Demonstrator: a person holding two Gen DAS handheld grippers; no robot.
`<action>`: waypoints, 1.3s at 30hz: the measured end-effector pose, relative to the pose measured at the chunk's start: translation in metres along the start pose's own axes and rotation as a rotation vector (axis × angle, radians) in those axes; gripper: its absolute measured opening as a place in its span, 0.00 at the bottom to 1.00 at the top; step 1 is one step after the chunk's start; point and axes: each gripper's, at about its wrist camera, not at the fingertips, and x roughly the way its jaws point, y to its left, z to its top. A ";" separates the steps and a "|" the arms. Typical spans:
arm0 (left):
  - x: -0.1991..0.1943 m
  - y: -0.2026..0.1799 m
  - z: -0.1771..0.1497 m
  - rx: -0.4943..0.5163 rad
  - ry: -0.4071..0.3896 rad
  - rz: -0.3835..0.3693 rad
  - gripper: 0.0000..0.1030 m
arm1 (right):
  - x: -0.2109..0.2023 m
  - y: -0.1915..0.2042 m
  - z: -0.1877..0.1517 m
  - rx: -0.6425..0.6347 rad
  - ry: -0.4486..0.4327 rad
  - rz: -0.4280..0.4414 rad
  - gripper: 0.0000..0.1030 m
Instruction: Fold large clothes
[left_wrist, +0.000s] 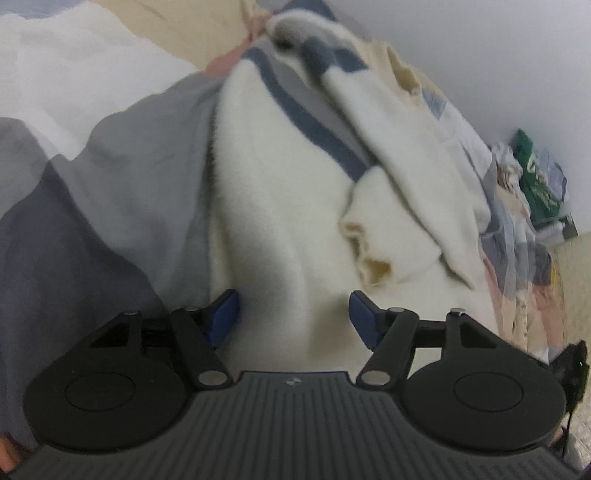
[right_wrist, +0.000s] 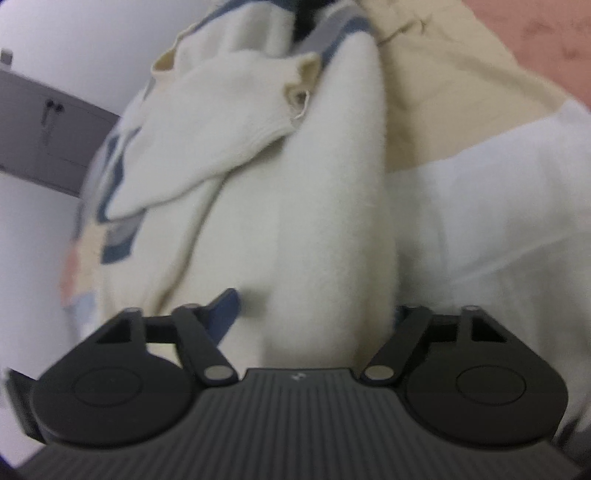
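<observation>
Left hand-held gripper (left_wrist: 293, 314) open, jaws astride the cream sweater (left_wrist: 280, 206); right hand-held gripper (right_wrist: 314, 314) likewise open around sweater fabric.

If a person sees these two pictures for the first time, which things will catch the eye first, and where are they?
The fluffy cream sweater with blue-grey stripes fills the middle of both views, one cuffed sleeve lying across it. The left gripper stands open with the sweater's fabric between its blue pads; the right gripper is also spread wide around a thick fold. At the far right of the left view lies a heap of other clothes, one green.
</observation>
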 end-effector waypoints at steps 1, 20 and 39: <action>-0.004 -0.001 -0.005 -0.003 -0.022 0.007 0.56 | -0.003 0.005 -0.004 -0.025 -0.009 -0.020 0.45; -0.149 0.017 -0.014 -0.239 -0.227 -0.540 0.08 | -0.146 0.025 -0.037 -0.125 -0.255 0.454 0.20; -0.198 -0.067 0.085 -0.076 -0.376 -0.559 0.08 | -0.208 0.090 0.066 -0.064 -0.325 0.446 0.22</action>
